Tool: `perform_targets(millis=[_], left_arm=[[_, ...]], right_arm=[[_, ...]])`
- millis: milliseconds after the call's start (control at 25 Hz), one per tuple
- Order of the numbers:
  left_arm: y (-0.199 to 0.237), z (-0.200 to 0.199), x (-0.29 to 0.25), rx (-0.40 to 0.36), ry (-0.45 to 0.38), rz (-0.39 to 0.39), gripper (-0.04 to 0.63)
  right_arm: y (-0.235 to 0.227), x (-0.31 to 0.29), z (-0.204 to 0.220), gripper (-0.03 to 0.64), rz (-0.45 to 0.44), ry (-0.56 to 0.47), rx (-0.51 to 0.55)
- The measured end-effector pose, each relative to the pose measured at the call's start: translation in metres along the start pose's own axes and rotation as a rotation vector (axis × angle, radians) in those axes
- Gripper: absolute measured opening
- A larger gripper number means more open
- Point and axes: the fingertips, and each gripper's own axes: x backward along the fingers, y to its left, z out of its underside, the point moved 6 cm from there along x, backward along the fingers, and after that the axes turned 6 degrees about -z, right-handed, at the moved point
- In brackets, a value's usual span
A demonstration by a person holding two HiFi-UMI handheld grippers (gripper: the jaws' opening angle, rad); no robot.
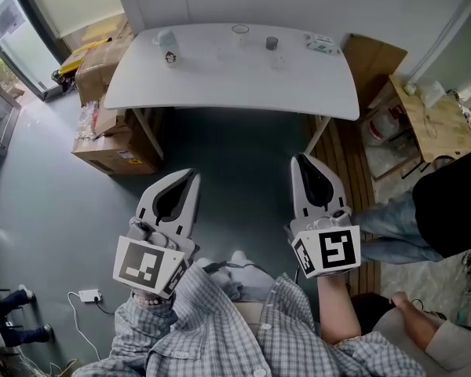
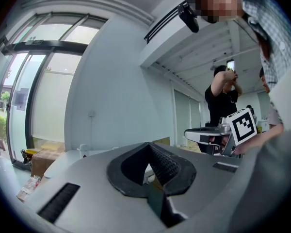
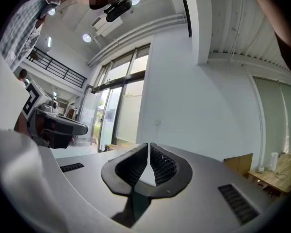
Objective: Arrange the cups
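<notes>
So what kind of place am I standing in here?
Probably a workshop or lab rather than a home: cardboard boxes sit on the grey floor beside a white table, a cluttered wooden workbench stands at the right, and there are tall glass doors under a high ceiling.

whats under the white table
Angled legs and grey floor show below it, with a cardboard box at its left end. The tabletop covers anything directly beneath.
</notes>
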Motion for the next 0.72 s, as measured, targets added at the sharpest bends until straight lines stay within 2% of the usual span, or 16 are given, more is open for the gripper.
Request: perform_targets(millis=[400,720], left_arm=[[0.007,-0.007,-0.049,-0.004,-0.009,0.028,0.011],[0.036,-0.006,-0.108,-0.01,-0.013,0.1,0.011]], right_arm=[[-0.027,-0.012,0.003,0.031,0.044,0.016,0.009],[-0.05,-0.051,0.007,0.031,0.103,0.047,0.034]])
